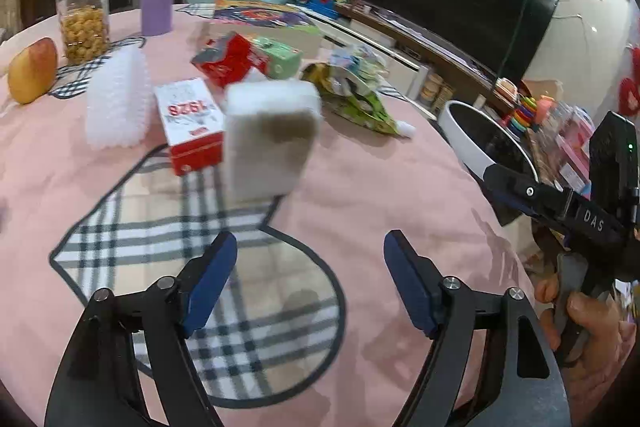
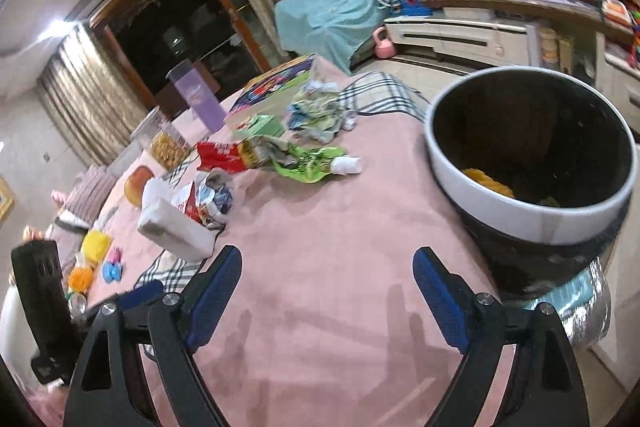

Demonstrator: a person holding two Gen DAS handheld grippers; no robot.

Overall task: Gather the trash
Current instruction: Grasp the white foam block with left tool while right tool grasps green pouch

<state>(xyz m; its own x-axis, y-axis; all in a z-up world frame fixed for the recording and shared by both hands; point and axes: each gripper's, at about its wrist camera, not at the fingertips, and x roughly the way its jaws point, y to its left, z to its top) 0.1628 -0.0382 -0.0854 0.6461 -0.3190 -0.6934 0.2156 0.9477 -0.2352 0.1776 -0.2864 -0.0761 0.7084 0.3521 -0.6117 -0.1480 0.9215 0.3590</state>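
Ahead, white box (image 1: 268,139) fronts wrappers (image 1: 352,95); bin (image 2: 532,163) beside.

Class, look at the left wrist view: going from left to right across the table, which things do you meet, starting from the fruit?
Fruit → jar of snacks → white bumpy block → red-and-white box → white foam block → green wrapper → bin.

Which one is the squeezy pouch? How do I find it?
Start at the black bin with the white rim beside the pink table. Look across the cloth to the crumpled wrappers; the green pouch lies flat nearest the bin. Only it has a white screw cap, pointing toward the bin.
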